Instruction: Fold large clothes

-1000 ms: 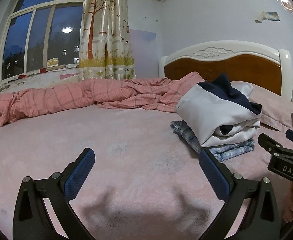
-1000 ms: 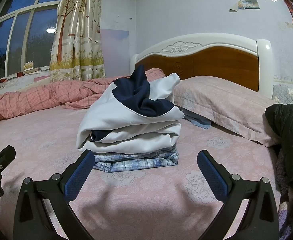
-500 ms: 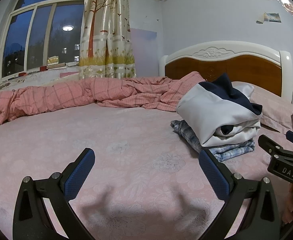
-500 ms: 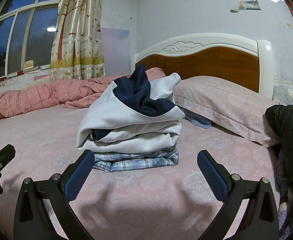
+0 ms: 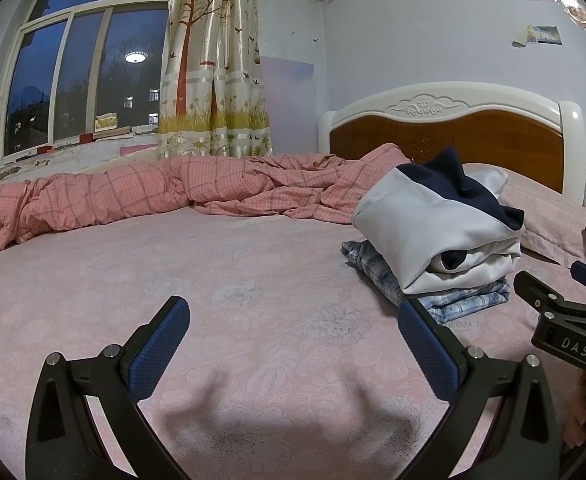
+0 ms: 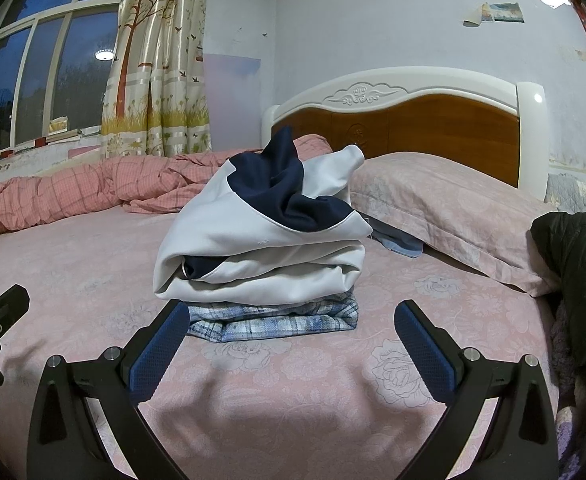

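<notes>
A folded white and navy garment lies on top of a folded blue plaid garment on the pink bed sheet. My right gripper hovers open just in front of this stack, nothing between its blue pads. My left gripper is open over bare sheet, to the left of the stack, and holds nothing. In the left wrist view, the right gripper's black body shows at the right edge. A dark garment lies at the right by the pillow.
A rumpled pink checked quilt runs along the far side under the window. A pink pillow rests against the wood and white headboard. A patterned curtain hangs behind. Bluish cloth peeks from under the pillow.
Both grippers have shifted only slightly; the left view has tilted a little so more sheet shows. The stack has not moved and both grippers stay open.
</notes>
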The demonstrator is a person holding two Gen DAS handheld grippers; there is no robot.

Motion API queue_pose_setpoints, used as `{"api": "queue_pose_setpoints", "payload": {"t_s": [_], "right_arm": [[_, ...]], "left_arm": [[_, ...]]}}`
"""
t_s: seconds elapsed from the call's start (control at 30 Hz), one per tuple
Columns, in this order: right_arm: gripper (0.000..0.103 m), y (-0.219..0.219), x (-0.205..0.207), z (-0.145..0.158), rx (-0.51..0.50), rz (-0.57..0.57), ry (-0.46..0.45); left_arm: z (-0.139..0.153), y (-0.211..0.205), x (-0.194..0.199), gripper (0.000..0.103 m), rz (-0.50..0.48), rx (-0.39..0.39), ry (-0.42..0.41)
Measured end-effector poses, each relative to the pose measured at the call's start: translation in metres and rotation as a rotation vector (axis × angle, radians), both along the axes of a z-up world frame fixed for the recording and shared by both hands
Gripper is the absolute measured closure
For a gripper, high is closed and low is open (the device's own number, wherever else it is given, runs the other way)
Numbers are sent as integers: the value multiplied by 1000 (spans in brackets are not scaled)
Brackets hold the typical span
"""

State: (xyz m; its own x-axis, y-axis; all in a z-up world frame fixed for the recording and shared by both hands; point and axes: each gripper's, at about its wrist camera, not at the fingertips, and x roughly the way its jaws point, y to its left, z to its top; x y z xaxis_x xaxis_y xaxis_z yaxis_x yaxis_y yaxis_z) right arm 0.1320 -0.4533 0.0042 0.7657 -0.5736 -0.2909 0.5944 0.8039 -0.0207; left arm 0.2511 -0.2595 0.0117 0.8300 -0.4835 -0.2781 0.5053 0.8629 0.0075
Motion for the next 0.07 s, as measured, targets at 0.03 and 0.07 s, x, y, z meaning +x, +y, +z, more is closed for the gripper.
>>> {"api": "queue_pose_setpoints", "payload": {"t_s": [0.03,0.07], "right_arm": [[0,0,0,0,1,0,0],[0,0,0,0,0,0,0]], "left_arm": [[0,0,0,0,0,0,2],[0,0,0,0,0,2,2]]}}
